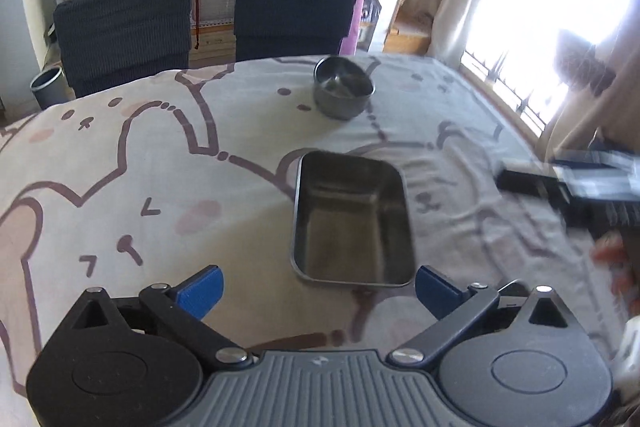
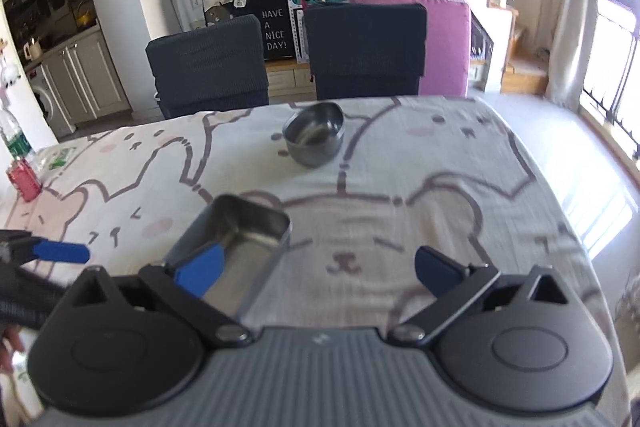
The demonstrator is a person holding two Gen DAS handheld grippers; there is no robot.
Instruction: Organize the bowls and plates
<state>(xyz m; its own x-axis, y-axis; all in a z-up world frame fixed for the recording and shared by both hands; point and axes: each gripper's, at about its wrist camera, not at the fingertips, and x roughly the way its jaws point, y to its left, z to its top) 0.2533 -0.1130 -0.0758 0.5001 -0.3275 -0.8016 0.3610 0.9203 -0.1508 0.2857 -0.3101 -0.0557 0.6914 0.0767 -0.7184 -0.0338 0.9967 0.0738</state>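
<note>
Here both claws hang spread wide and hold nothing — the left claw (image 1: 318, 287) sits just short of the near rim of the rectangular steel tray (image 1: 352, 223), not touching it. The right claw (image 2: 318, 269) hovers over the desk (image 2: 460, 187), its left pad (image 2: 200, 269) overlapping the tray in view. A round steel bowl (image 1: 344, 91) stands farther back, well apart from the tray.

The left gripper (image 1: 318, 285) hovers low, its blue-padded fingers (image 1: 200, 289) spread wide and gripping nothing. The right gripper (image 2: 318, 269) is level beside it, jaws equally wide and empty. Each appears at the edge of the other's wrist view, blurred.
</note>
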